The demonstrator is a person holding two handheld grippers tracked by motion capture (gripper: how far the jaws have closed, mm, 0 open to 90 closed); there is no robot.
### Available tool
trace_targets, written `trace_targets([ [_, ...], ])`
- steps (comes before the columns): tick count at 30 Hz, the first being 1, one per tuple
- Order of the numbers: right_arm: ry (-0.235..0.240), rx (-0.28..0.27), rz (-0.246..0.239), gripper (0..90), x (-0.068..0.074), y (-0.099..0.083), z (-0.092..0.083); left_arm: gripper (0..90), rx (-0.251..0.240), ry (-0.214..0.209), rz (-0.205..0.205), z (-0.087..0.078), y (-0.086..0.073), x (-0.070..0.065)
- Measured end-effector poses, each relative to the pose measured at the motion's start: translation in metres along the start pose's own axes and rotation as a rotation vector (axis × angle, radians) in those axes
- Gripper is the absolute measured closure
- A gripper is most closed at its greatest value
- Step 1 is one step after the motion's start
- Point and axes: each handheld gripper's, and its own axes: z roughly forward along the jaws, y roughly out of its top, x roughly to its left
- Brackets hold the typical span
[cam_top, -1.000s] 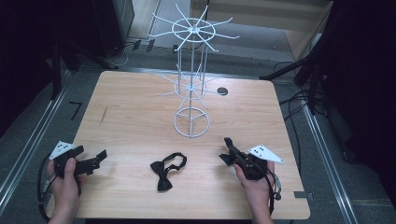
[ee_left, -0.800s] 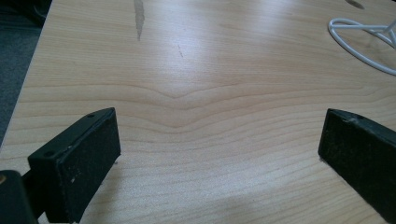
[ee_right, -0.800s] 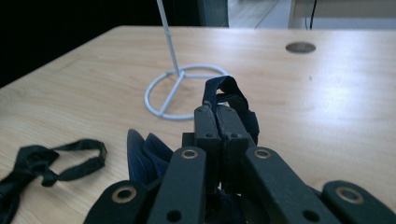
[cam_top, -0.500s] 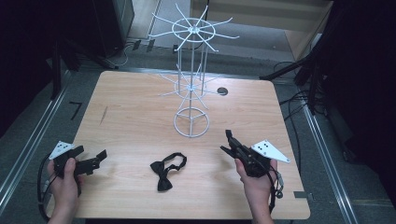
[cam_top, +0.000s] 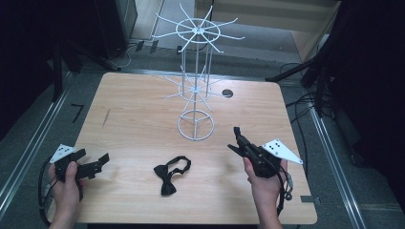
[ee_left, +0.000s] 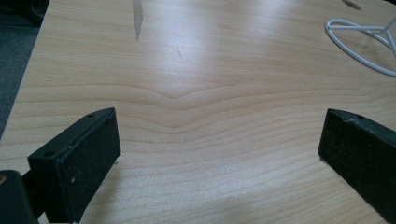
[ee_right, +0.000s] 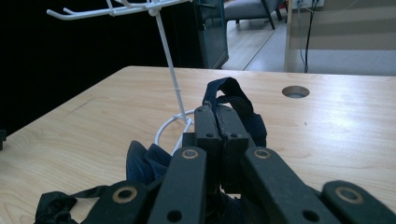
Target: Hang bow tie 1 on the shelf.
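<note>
Black on wood: found bow tie flat near bench front edge, about mid-width. Long axis diagonal, bow end toward front edge, strap loop toward far-right corner. Judged pre-grasp step. Saw right gripper fingers pressed together, empty; left gripper fingers wide apart. Next: needed opening, lowering onto tie.

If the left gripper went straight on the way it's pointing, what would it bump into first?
Probably the bare wooden table. The left gripper, jaws open, seems tilted down toward plain wood. The white rack's base ring sits off to one side of that line, though depth is hard to judge.
</note>
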Motion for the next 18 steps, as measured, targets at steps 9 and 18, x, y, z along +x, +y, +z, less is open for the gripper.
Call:
trace_targets([
  [9,0.014,-0.031,0.005,89.8,0.005,0.011,0.002,0.0,0.000,0.001,0.000,0.000,0.000,0.000],
  [18,0.028,-0.054,0.000,89.8,0.014,0.021,0.007,0.0,0.000,-0.002,-0.001,0.000,0.000,0.000],
])
